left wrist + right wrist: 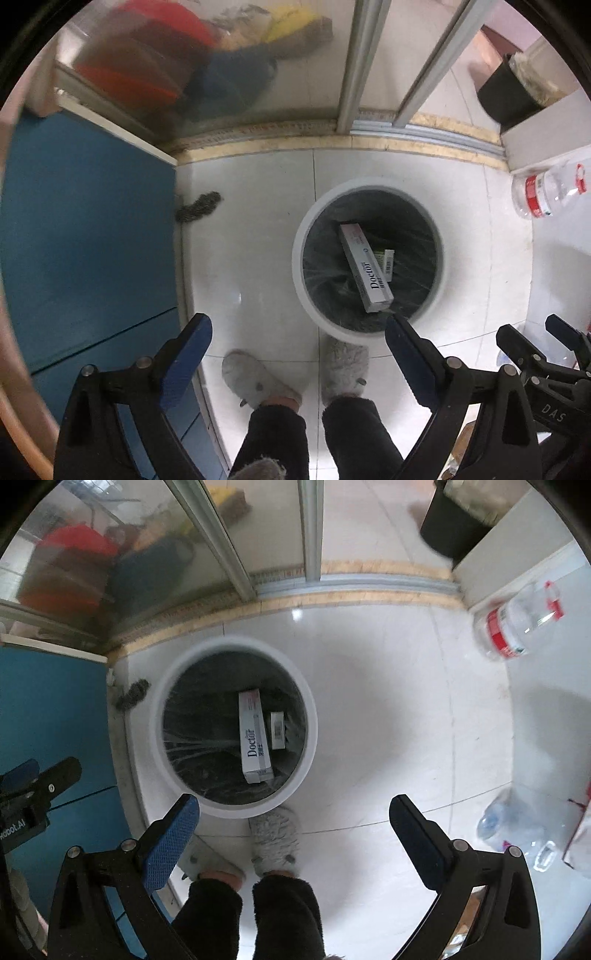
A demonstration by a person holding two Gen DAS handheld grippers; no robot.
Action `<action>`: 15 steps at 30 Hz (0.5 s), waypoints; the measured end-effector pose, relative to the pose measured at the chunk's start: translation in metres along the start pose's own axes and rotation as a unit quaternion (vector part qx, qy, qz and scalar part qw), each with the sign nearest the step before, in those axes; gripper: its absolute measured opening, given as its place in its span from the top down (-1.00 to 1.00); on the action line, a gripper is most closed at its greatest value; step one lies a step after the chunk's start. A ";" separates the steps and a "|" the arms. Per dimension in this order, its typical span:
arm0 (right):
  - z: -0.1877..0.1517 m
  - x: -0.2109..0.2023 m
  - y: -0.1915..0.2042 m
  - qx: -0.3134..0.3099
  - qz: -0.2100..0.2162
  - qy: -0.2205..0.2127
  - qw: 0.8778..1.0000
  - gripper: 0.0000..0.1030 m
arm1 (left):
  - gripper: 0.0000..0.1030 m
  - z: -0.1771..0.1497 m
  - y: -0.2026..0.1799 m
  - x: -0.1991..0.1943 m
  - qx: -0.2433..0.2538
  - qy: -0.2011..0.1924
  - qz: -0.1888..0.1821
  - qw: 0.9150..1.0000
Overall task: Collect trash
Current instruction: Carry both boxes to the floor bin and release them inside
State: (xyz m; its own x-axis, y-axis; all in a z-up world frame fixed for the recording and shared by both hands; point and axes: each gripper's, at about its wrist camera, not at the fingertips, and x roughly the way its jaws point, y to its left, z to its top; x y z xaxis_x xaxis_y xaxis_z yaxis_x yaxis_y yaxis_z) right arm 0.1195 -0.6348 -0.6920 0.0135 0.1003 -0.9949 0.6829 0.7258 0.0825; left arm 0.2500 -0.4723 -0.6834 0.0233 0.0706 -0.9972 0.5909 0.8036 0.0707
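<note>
A white round trash bin (314, 306) with a dark liner stands on the floor, also in the right wrist view (162, 701). Inside lie a long "Doctor" box (365, 269) (253, 734) and a small box (388, 260) (277, 731). A clear plastic bottle with a red label (546, 192) (517, 624) lies on the floor at the right. Another clear bottle (506, 823) lies at the lower right. My left gripper (299, 325) is open and empty, held above the bin's near rim. My right gripper (295, 805) is open and empty above the floor beside the bin.
A blue cabinet (85, 236) stands at the left. Sliding glass doors (354, 62) with a floor track run along the far side. A black bin (506, 92) stands beyond them. The person's grey slippers (255, 376) are beneath the grippers. A white bag (580, 834) lies at right.
</note>
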 end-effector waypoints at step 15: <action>-0.052 -0.268 -0.004 0.010 0.015 -0.084 0.996 -1.00 | -0.86 -0.048 0.002 -0.226 -0.011 -0.061 -0.019 0.998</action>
State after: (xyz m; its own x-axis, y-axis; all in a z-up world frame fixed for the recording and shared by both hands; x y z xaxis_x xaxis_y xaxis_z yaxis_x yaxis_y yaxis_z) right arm 0.0750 -0.6295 -0.4229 0.1552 0.0039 -0.9879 0.6944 0.7108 0.1119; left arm 0.2073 -0.4586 -0.4565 0.1008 -0.0313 -0.9944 0.5749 0.8176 0.0326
